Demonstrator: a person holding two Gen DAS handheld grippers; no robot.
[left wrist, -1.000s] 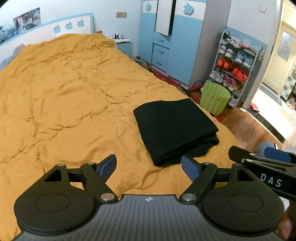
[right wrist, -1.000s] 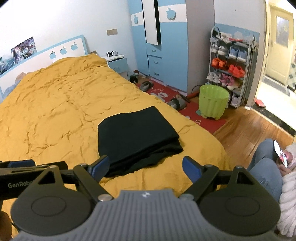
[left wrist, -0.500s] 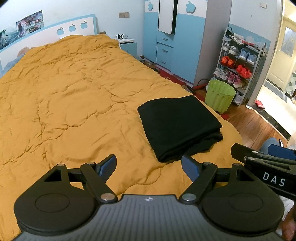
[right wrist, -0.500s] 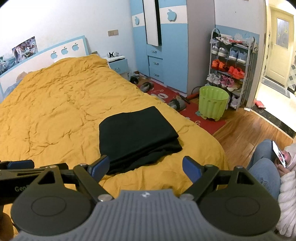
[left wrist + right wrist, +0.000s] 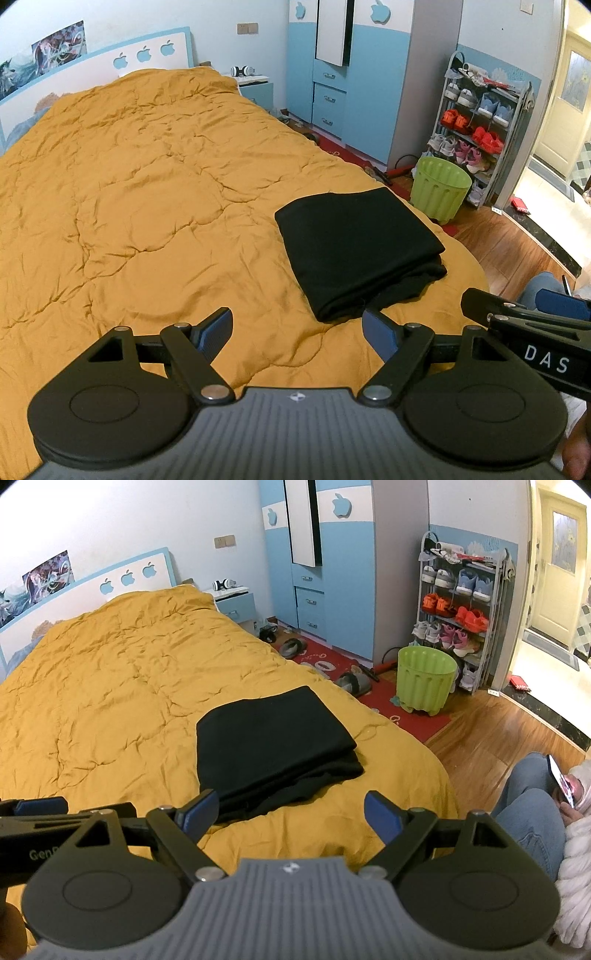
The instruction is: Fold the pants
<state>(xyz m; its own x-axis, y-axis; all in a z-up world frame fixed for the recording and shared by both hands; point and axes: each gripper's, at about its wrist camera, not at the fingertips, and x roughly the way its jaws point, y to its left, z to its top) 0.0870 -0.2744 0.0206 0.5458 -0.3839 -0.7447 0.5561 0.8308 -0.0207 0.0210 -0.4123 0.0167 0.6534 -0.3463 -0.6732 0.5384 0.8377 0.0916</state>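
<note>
Mustard quilt (image 5: 147,206) under folded black pants (image 5: 354,251), long axis headboard-to-foot; both hand-held grippers wide open, empty.

The seated person (image 5: 535,805) is cut off at the right wrist view's edge.

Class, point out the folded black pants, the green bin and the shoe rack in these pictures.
folded black pants (image 5: 273,738), right wrist view, flat top layer.
green bin (image 5: 424,679), right wrist view, ribbed side wall.
shoe rack (image 5: 480,129), left wrist view, middle shelf.
</note>
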